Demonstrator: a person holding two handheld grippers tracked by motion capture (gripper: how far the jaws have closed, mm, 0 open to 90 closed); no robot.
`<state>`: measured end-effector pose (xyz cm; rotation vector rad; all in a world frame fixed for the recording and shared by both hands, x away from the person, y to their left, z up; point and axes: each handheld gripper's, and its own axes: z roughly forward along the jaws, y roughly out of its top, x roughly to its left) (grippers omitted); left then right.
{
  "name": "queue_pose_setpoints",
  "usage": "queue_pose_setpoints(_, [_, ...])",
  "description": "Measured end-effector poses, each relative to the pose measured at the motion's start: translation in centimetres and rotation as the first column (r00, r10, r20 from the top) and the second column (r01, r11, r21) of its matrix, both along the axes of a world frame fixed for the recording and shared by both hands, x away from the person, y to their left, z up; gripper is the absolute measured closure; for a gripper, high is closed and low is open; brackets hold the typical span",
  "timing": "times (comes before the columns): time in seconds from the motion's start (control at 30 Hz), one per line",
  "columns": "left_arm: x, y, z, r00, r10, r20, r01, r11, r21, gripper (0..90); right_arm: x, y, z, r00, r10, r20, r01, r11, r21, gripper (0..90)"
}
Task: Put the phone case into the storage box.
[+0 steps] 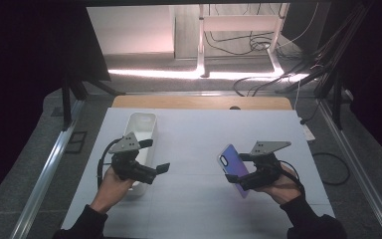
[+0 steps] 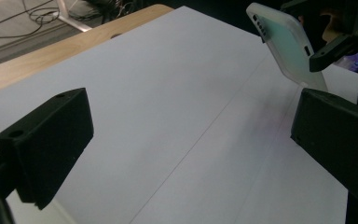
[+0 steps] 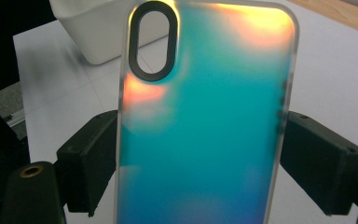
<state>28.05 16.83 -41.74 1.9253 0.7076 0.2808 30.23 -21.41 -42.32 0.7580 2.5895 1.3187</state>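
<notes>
An iridescent phone case (image 1: 227, 158), teal shading to orange with an oval camera cut-out, is held upright above the white table sheet. My right gripper (image 1: 238, 168) is shut on it, one jaw pressing each long edge. In the right gripper view the case (image 3: 205, 121) stands between the two black jaws of the right gripper (image 3: 198, 158). My left gripper (image 1: 155, 156) hovers at the table's left, open, with nothing between its jaws. In the left gripper view the left gripper (image 2: 189, 112) stands wide apart over bare sheet, and the case (image 2: 286, 44) shows at the upper right.
A white rectangular bin (image 1: 142, 124) sits at the left of the table, just behind my left hand; its corner (image 3: 98, 32) is visible beyond the case. The wooden table edge (image 1: 199, 102) runs along the far side. Cables (image 1: 278, 74) lie on the floor beyond.
</notes>
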Motion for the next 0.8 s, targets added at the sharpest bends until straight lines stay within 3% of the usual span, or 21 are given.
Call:
queue_pose_setpoints(0.3, [0.2,-2.2,0.1,0.9976,-0.069,0.009,0.069,0.9974,-0.019,0.0,-0.5,0.5,0.2,0.9992,0.039,0.006,-0.039,0.9990,0.022,15.7])
queue_pose_setpoints(0.4, [-0.2,-2.8,0.0,0.9959,-0.089,0.017,0.089,0.9960,-0.006,0.0,-0.6,0.7,0.2,0.9986,0.051,0.009,-0.052,0.9983,0.025,15.7])
queue_pose_setpoints(0.8, [-1.2,-3.8,-0.1,0.9888,-0.150,0.004,0.150,0.9887,-0.006,0.1,-1.6,2.1,0.1,0.9907,0.135,0.013,-0.136,0.9890,0.058,15.7])
